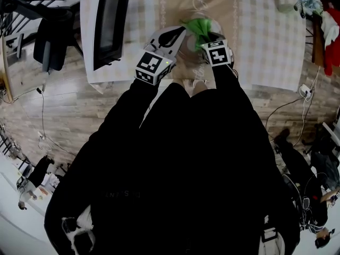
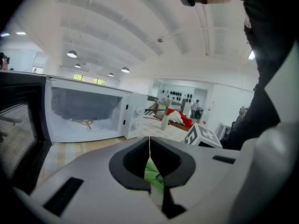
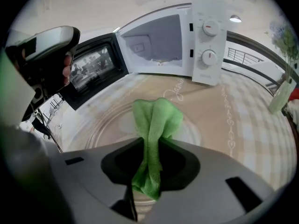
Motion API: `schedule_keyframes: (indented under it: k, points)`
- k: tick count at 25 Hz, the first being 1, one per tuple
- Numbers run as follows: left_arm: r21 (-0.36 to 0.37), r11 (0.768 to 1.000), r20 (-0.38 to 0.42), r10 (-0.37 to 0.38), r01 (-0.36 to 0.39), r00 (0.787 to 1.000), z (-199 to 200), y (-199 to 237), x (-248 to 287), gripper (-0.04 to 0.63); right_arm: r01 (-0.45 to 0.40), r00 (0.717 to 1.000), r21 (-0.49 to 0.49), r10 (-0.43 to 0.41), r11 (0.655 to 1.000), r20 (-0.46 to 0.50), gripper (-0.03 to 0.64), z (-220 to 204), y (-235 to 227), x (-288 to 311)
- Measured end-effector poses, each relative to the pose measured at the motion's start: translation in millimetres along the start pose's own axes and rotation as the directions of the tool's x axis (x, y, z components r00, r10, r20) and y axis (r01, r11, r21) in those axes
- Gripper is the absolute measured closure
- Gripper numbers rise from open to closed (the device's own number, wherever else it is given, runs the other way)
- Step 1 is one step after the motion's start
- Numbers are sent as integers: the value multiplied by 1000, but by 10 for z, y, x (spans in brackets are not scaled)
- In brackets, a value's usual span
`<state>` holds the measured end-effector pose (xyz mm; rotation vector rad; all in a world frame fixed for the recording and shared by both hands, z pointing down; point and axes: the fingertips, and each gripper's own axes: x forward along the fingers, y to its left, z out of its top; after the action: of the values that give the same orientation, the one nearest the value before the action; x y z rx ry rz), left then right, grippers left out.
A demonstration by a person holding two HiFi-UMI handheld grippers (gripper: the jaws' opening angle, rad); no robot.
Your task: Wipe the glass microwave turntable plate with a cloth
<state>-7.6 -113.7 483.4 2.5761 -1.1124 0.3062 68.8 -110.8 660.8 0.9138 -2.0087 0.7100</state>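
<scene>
Between the jaws of the right gripper (image 3: 148,146) a bunched green microfibre cloth (image 3: 156,118) is clamped tight, its free end resting on the clear round glass turntable plate (image 3: 105,125) just beyond the tips. The left gripper (image 2: 149,147) has its jaws almost together, pinching that plate's rim.

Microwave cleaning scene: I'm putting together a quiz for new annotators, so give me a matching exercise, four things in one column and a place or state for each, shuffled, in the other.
Things
1. green cloth
2. glass plate
3. microwave door
4. vase

Places or states
A. swung open
B. stands on the table
C. pinched in the jaws of the right gripper
D. gripped at its edge by the jaws of the left gripper

Pairs: 1-C, 2-D, 3-A, 4-B
</scene>
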Motion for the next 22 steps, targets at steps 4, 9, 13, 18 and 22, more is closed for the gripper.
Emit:
schedule_keyframes:
  k: [4, 9, 13, 18, 22]
  points:
    - [10, 1000, -4, -23, 23, 1000, 24, -121, 98, 574, 21, 1000, 26, -22, 999, 14, 509, -77, -184, -42]
    - [12, 999, -13, -35, 35, 999, 30, -193, 192, 574, 53, 999, 44, -54, 998, 9, 509, -137, -346, -148]
    - [16, 998, -16, -53, 53, 998, 29, -267, 263, 574, 84, 996, 69, -85, 994, 8, 509, -270, -537, -231]
    - [19, 998, -16, -58, 58, 998, 43, -308, 300, 574, 128, 992, 84, -129, 988, 7, 511, -337, -698, -331]
    - [17, 998, -20, -54, 54, 998, 11, -305, 267, 574, 166, 986, 129, -169, 978, 8, 511, -410, -896, -416]
